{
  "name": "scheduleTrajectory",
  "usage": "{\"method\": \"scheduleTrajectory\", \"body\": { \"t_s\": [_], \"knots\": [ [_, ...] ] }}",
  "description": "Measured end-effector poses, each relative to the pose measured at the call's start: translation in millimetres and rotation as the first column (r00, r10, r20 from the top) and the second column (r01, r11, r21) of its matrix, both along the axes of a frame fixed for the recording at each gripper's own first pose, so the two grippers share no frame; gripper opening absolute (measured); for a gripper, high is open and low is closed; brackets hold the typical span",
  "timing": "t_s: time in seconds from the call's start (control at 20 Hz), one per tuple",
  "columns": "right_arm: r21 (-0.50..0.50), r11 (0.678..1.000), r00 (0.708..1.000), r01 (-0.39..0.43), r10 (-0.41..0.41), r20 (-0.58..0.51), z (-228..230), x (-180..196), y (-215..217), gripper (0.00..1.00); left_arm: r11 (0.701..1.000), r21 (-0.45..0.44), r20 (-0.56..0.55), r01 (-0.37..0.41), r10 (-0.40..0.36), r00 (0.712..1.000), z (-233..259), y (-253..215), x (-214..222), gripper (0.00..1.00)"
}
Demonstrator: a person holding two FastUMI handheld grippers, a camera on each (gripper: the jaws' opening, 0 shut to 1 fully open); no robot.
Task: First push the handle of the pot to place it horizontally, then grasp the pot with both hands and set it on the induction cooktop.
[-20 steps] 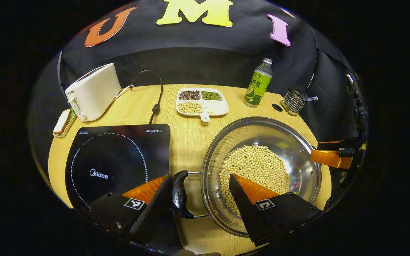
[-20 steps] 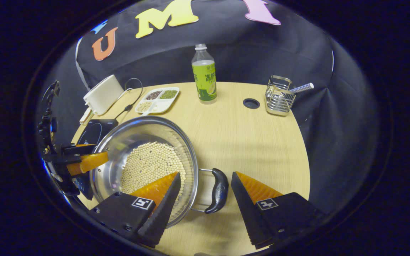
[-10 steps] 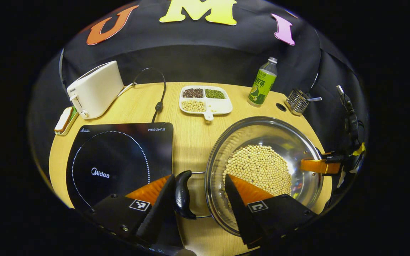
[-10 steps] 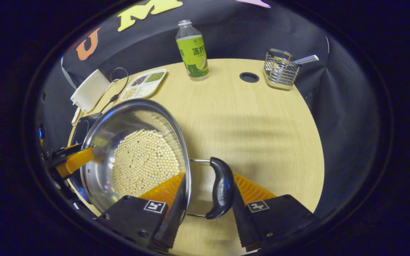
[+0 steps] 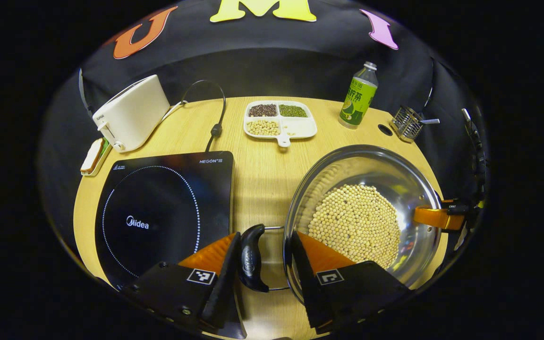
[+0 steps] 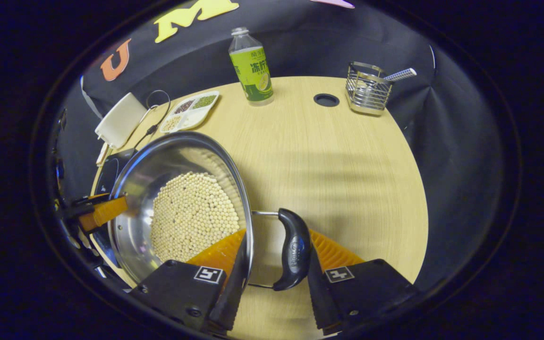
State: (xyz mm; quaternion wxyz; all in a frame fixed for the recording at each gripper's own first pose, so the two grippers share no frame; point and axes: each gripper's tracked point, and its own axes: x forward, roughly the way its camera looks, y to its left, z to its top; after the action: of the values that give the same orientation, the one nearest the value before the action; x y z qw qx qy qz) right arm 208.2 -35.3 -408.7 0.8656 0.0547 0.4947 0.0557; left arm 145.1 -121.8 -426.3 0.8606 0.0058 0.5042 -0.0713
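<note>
Now the pot [image 5: 361, 222], full of beans [image 5: 354, 224], sits on the tabletop [image 5: 258, 179] at three o'clock from the cooktop [image 5: 158, 212]. Left gripper [image 5: 262, 257] has its jaws closed around the rim and one black handle [image 5: 252, 257]. Right gripper [image 6: 274, 255] likewise clamps the opposite handle [image 6: 293, 248] and rim.

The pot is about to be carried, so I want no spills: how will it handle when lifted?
The pot, steel with a layer of loose beans, is probably heavyish. Tilted, the beans would likely slide and shift weight. Its polished rim looks slippery.
</note>
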Motion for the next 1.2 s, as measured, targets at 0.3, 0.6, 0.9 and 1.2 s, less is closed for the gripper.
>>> {"method": "scheduleTrajectory", "body": {
  "t_s": [0.3,0.6,0.9,1.2],
  "knots": [
    [-0.001,1.000,1.000,-0.007,0.007,0.006,-0.1,0.5,-0.9,0.62,1.000,0.005,-0.076,0.002,-0.002,0.997,0.6,-6.0,-18.1,0.77],
    [-0.002,1.000,1.000,-0.021,0.021,0.014,-0.1,1.9,-1.0,0.62,1.000,0.009,-0.130,-0.021,0.022,0.991,-2.7,-3.0,-23.1,0.69],
    [-0.011,0.999,0.999,-0.036,0.036,0.018,0.4,1.3,-1.2,0.62,0.999,-0.023,-0.115,-0.031,0.028,0.993,2.4,-3.6,-22.2,0.70],
    [-0.021,0.999,0.998,-0.031,0.033,0.062,18.8,0.4,9.5,0.62,0.999,-0.034,-0.085,-0.002,-0.001,0.996,15.7,7.6,-17.7,0.58]
  ]
}}
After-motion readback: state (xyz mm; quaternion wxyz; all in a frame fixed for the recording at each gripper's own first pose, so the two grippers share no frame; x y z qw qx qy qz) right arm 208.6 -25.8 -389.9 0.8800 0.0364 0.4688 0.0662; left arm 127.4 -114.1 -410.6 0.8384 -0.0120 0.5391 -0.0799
